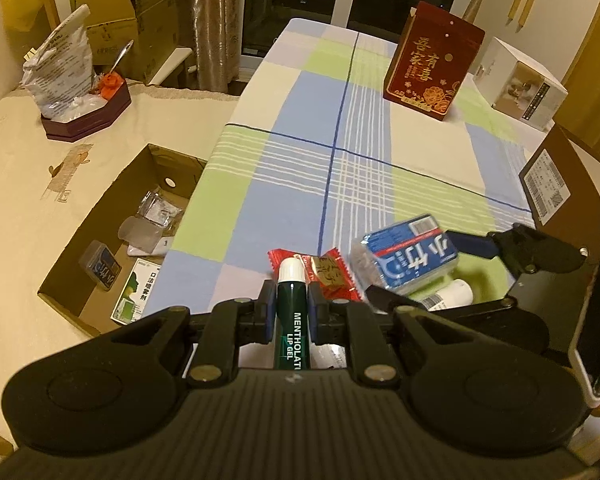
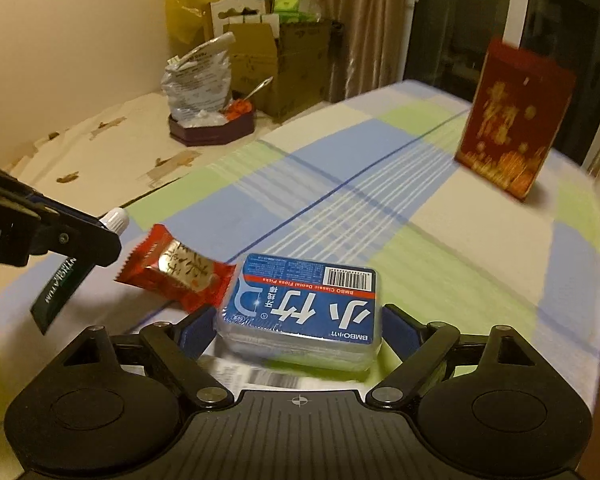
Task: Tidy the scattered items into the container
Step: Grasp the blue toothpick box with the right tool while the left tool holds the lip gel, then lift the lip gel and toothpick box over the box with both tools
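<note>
- My left gripper point(image 1: 291, 312) is clenched on the green lip gel tube point(image 1: 292, 312), white cap pointing forward, lifted over the near edge of the checked tablecloth point(image 1: 340, 120).
- My right gripper point(image 2: 298, 330) grasps the blue floss pick box point(image 2: 300, 308) by its two sides, above that same near edge (the label reads upside down from here).
- A red candy packet point(image 2: 176, 270) lies on the cloth between the two grippers, just beside the floss box.
- Only the left wrist view shows the open cardboard box point(image 1: 80, 248) off the cloth's left edge, already holding a second floss box point(image 1: 100, 270), a green-printed carton point(image 1: 134, 296) and some clear wrappers.
- It alone also shows a white bottle point(image 1: 450, 296) lying under the right gripper.
- Both views show the red gift box point(image 1: 432, 60) upright near the far right corner.
</note>
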A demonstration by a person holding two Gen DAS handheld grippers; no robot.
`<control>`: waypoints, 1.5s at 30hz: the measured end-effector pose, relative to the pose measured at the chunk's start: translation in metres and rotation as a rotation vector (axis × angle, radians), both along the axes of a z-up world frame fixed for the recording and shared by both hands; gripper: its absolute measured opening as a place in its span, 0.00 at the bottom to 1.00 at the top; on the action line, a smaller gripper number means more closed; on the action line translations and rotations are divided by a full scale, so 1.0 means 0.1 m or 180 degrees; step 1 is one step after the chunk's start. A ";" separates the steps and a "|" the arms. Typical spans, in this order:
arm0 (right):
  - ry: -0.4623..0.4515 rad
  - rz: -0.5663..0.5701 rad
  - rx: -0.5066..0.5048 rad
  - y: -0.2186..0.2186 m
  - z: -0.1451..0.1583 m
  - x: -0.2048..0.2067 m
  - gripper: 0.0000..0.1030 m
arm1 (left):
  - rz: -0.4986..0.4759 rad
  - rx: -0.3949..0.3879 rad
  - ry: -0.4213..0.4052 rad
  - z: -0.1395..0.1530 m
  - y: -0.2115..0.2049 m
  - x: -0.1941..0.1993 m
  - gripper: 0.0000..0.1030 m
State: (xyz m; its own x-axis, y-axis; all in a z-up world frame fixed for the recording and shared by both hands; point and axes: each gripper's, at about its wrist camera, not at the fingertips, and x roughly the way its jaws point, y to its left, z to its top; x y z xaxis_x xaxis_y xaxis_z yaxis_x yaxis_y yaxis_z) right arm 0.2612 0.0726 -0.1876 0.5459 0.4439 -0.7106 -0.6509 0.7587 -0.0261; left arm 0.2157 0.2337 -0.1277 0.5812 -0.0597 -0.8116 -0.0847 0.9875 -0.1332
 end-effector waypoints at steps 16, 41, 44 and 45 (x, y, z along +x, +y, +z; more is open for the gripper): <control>-0.0165 -0.0471 0.0552 -0.92 0.77 -0.28 0.87 | -0.0315 -0.0103 -0.0289 0.34 -0.44 0.06 0.12; -0.0596 -0.1692 0.0755 -2.74 1.45 -0.47 0.87 | -0.1290 -0.0273 -0.0679 0.86 -2.20 0.48 0.12; -0.0602 -0.1834 0.0746 -2.89 1.48 -0.48 0.87 | -0.1383 -0.0310 -0.0719 0.90 -2.39 0.51 0.12; -0.0615 -0.1867 0.0742 -2.94 1.49 -0.49 0.87 | -0.1417 -0.0325 -0.0731 0.92 -2.46 0.52 0.12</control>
